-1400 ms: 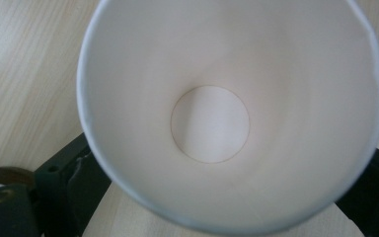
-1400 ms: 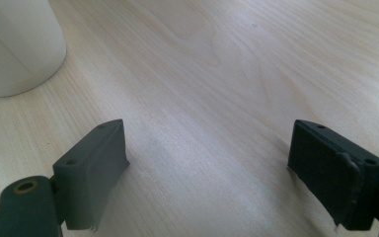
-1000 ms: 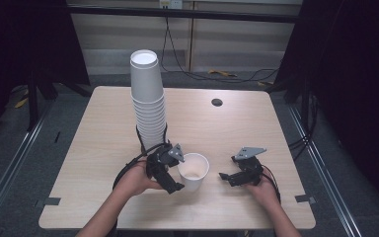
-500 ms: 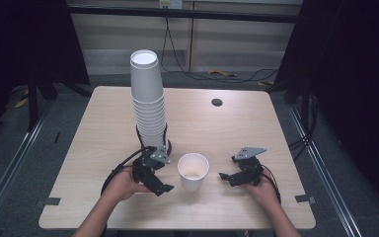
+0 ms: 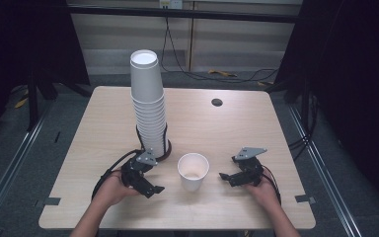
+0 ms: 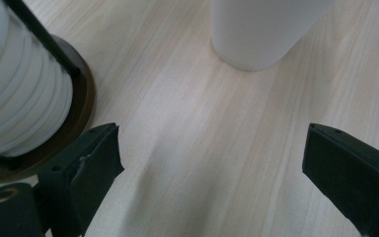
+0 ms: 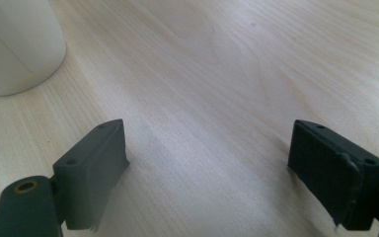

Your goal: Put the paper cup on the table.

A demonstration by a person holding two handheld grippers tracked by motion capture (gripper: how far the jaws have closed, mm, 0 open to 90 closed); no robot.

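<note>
standing alone on the table (image 5: 276,118), single paper cup (image 5: 193,171) sits between both grippers, untouched. left gripper (image 5: 154,189) jaws apart, empty; right gripper (image 5: 225,176) likewise.

Looks like a lab or recording studio setup, not anyone's home: a bare light wooden table (image 5: 227,123) with a cable hole (image 5: 217,102), black curtains (image 5: 360,74) hung on both sides, loose cables (image 5: 197,74) across grey carpet, metal floor rails (image 5: 10,168).
</note>
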